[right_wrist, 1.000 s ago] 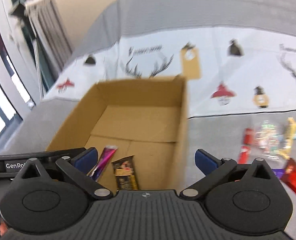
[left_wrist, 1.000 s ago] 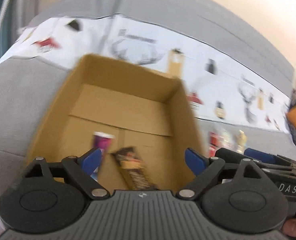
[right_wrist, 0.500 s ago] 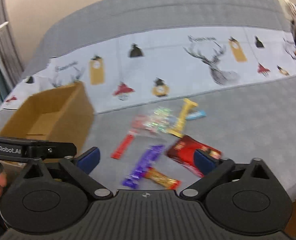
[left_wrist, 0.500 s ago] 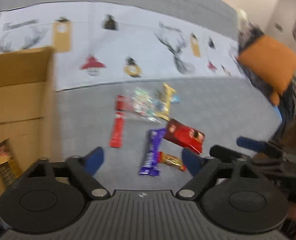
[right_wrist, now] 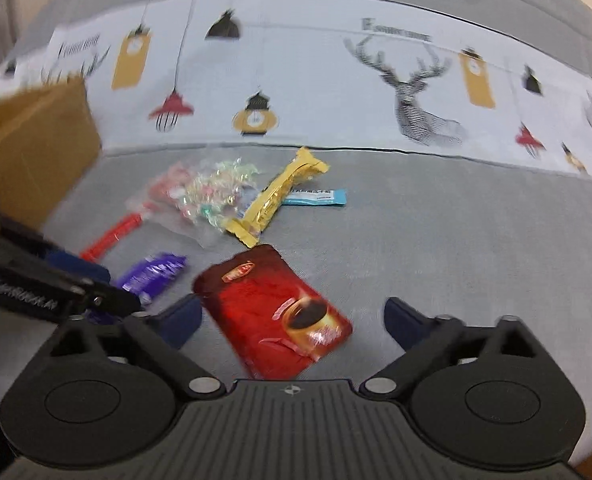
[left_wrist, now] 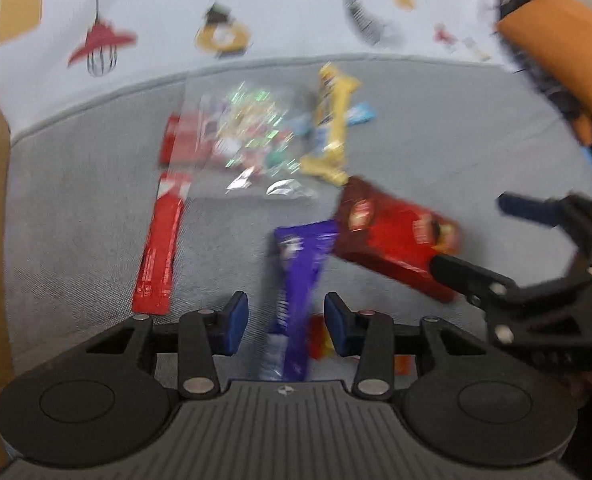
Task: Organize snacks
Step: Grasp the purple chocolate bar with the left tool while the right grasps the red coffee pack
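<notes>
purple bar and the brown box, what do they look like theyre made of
Purple bar: apparently glossy plastic or foil film, judging by pale glints and a crimped end; blur leaves it open. Brown box: looks like plain matte cardboard, flat tan with no shine or print visible.

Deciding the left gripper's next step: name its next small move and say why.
Probably close the left gripper the rest of the way on the purple bar. Its jaws have just been closing, the bar lies between the fingers, and a gap shows on both sides, so nothing is gripped yet.
</notes>
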Demonstrator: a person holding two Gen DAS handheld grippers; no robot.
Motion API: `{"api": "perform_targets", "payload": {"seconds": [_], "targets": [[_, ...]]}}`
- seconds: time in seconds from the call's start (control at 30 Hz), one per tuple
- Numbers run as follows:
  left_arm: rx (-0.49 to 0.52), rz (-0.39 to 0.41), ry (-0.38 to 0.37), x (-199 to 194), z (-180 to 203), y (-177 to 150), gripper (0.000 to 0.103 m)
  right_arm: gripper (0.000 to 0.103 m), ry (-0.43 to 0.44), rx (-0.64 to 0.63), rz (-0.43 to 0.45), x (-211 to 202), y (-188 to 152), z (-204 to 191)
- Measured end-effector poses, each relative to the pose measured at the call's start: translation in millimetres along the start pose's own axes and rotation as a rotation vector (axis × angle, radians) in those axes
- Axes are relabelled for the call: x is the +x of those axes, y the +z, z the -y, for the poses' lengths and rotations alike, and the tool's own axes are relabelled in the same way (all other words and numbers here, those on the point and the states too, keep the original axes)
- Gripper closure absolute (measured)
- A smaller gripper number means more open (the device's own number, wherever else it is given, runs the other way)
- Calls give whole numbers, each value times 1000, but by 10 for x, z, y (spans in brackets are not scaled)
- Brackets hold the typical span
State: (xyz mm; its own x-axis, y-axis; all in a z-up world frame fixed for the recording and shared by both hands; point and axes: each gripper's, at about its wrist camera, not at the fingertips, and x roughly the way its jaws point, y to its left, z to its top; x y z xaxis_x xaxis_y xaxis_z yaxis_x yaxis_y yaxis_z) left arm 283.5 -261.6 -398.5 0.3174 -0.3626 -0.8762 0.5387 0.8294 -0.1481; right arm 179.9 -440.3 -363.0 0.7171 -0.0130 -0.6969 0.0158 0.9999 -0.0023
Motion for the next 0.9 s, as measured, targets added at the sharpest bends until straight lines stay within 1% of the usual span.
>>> {"api": "perform_targets", "payload": {"seconds": [0.03,0.07,0.13,0.17,0.2,0.23,0.3,0.33,0.4,0.53,0.63,0.77,0.9], "targets": [[-6,15,6,29,-21,29,69,5,10,-35,-11,71,23,-12],[4,27,15,39,-30,65,81,5,26,-81,-24,155,44,-38],[28,17,22,74,-66,141,86,5,35,-181,-45,294,47,-101],[20,12,17,88,-100,168,87,7,31,-233,-67,381,38,-138],[12,4,9,96,-137,186,87,12,39,-268,-98,467,18,-163],[7,0,7,94,-162,196,87,14,61,-251,-89,491,18,-140],[8,-4,18,71,-184,180,87,26,131,-156,-122,531,61,-37],[2,-7,23,44,-190,167,87,30,135,-119,-129,538,69,0],[-25,-16,15,-9,-215,110,87,38,108,-115,-126,517,71,-14],[-33,-15,1,-62,-231,7,87,46,88,-70,-125,479,55,-26],[-44,-26,8,-90,-232,22,87,49,82,-37,-119,435,41,-10],[-46,-18,15,-165,-199,63,87,51,96,47,-101,348,32,82],[-30,-16,30,-195,-135,84,87,51,94,72,-78,289,29,128]]}}
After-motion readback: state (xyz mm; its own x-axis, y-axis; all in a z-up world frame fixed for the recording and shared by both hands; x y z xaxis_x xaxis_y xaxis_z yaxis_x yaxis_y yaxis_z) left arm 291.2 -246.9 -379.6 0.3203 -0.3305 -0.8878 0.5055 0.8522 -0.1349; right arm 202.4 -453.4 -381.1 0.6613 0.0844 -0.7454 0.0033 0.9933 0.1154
